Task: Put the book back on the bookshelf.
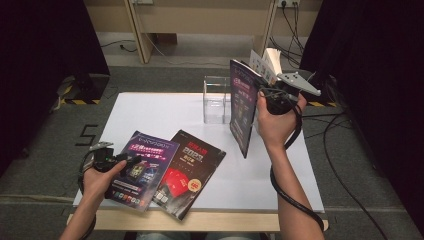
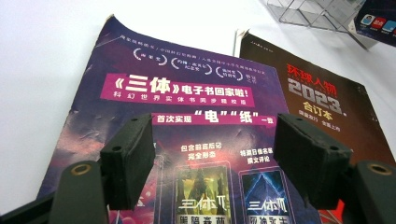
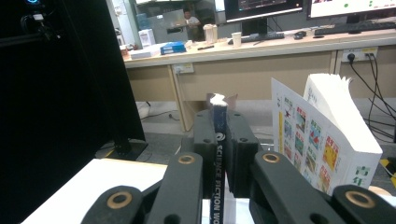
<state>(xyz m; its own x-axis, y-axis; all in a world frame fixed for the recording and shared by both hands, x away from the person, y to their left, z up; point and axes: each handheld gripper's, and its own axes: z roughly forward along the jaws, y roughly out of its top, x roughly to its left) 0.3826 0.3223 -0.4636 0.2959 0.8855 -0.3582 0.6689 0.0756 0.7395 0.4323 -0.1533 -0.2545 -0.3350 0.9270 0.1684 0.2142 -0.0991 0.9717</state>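
Right claw, upper right of high view, pinching spine of an upright purple magazine held above the white surface, just right of a clear acrylic box; in right claw view, pads pressed on both sides of spine. Left claw, lower left, spread wide, nothing btwn pads, hovering over a 2nd purple magazine lying flat. Dark 2023 magazine flat just beside it, overlapping at edge.
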